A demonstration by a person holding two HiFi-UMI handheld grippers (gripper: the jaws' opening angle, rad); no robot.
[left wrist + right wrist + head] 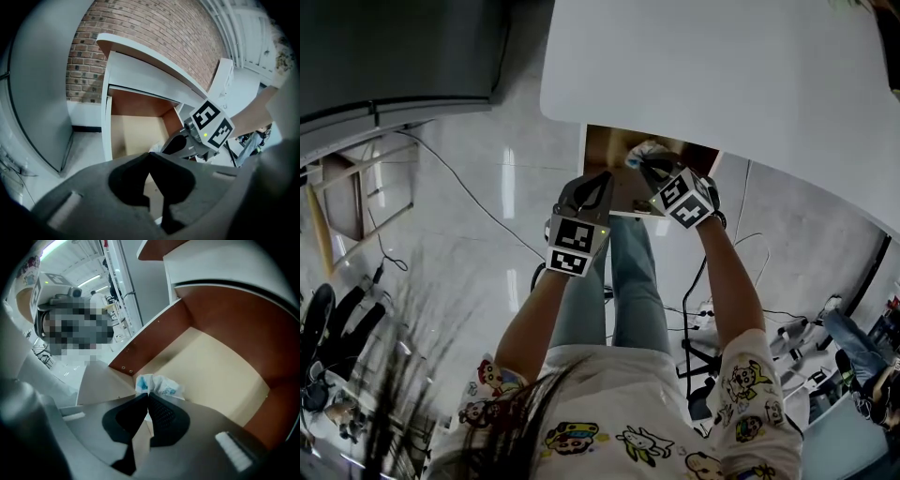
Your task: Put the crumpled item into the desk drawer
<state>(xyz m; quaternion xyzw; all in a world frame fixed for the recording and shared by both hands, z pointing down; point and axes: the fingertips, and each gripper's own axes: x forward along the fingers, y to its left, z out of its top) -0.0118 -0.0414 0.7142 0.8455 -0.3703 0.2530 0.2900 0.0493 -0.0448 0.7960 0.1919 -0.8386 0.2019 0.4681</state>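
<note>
Desk: white top is overhanging an open drawer.
Right gripper: jaws are pinching crumpled paper over the drawer.
Left gripper: jaws are sitting closed, empty.

- Probably an office or lab workroom.
- White desk and brick wall ahead of the left claw.
- Cables trail over glossy floor tiles left of it.

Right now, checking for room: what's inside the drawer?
The drawer shows a bare pale bottom, with nothing lying on it. The right gripper, shut on the crumpled item, holds it over the opening. The gripper covers the near corner, so that part is unseen.
</note>
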